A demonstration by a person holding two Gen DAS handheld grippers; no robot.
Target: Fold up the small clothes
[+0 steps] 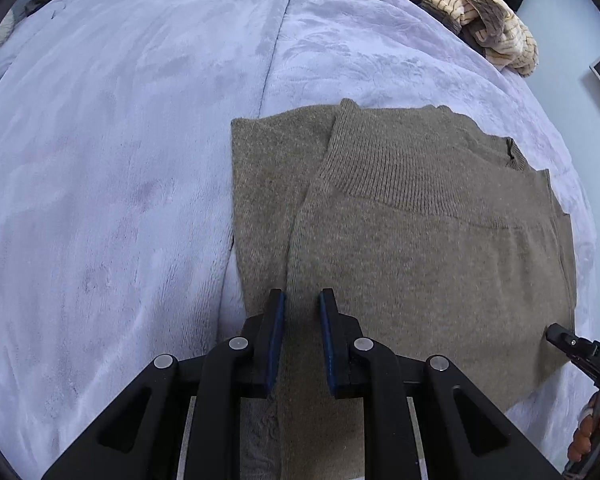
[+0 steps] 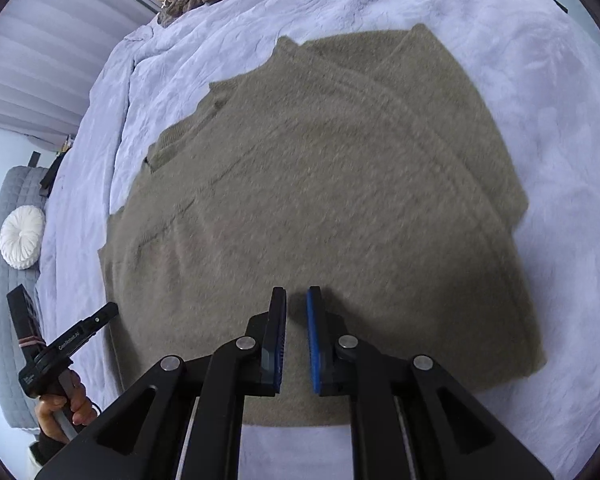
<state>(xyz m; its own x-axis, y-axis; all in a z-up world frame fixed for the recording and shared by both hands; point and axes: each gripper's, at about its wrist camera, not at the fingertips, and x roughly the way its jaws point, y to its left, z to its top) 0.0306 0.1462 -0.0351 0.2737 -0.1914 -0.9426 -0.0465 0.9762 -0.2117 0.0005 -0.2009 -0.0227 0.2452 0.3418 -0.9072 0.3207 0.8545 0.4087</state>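
Pinch the near hem of the partly folded sweater [image 1: 420,240] on the bed [image 1: 100,160] evenly: left gripper [image 1: 302,300] and right gripper [image 2: 297,296] hover, jaws slightly apart, holding nothing.

I see an olive-brown knit sweater [image 2: 320,200] lying flat on the bed, folded. Its ribbed hem [image 1: 412,168] lies toward two o'clock.
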